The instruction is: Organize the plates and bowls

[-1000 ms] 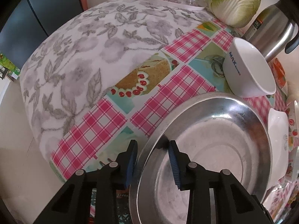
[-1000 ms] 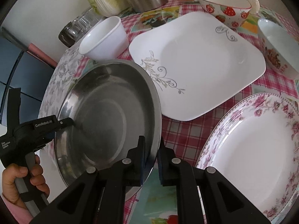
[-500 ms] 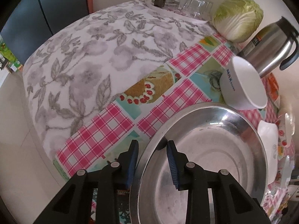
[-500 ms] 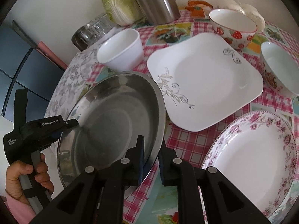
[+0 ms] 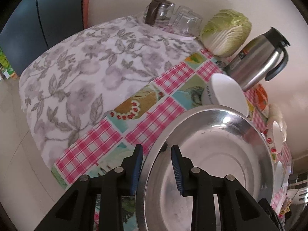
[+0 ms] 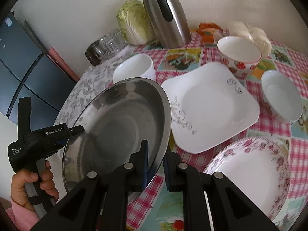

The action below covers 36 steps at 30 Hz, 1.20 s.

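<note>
— Underneath? Around?
— Pink-checked oilcloth tablecloth (image 6: 273, 132), grey floral cloth (image 5: 80, 73), pale wall.
— Held?
— Round shiny steel plate (image 6: 123, 123), tilted above the table edge, clamped by left gripper (image 5: 156, 165) and right gripper (image 6: 155, 165) at opposite rims.

Left claw (image 5: 156, 165), black with blue pads, straddles the rim of a round stainless-steel plate (image 5: 217, 165) at its 9 o'clock edge; a gap shows beside each pad, so grip cannot be confirmed. The plate sits tilted over the surface (image 5: 96, 80), covered in grey floral and pink checked cloths. At 1 o'clock: white bowl (image 5: 225, 94), steel thermos jug (image 5: 258, 57), pale green cabbage (image 5: 227, 31). At 12 o'clock: upturned clear glasses (image 5: 184, 22).
</note>
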Each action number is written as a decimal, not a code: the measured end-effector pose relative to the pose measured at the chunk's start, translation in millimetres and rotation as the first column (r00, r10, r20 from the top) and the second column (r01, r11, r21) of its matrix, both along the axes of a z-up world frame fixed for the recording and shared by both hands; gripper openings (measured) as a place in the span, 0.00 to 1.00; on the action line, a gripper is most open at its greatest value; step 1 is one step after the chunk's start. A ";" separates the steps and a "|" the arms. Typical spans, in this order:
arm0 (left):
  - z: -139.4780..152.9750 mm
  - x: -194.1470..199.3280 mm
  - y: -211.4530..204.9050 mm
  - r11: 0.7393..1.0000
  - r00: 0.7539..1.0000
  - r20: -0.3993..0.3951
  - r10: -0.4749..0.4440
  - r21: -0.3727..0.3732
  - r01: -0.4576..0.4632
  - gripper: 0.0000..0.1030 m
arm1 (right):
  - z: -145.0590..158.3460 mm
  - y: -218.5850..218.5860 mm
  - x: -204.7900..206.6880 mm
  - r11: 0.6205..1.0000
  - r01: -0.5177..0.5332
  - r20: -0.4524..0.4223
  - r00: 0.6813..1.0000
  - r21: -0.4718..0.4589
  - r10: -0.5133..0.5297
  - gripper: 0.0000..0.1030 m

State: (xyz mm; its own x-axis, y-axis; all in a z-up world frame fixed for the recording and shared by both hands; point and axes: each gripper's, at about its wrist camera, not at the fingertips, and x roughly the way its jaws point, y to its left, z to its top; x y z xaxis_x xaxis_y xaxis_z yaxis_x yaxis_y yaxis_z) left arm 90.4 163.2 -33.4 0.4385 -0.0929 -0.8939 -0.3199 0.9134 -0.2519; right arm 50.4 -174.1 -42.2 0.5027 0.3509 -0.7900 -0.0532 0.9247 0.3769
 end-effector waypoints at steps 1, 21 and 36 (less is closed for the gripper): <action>0.9 2.7 -2.8 1.000 1.000 0.004 -0.003 -0.001 0.003 0.32 | 2.7 -2.1 0.1 1.000 0.000 0.009 1.000 -0.004 0.001 0.14; 40.0 46.5 -98.1 0.986 0.988 0.032 -0.154 0.070 0.151 0.32 | 13.6 -85.4 8.3 0.989 0.122 0.068 0.989 0.087 -0.128 0.16; 34.1 75.6 -151.0 0.975 0.977 0.010 -0.212 0.069 0.211 0.32 | 1.4 -137.2 15.1 0.968 0.220 0.050 0.973 0.119 -0.227 0.16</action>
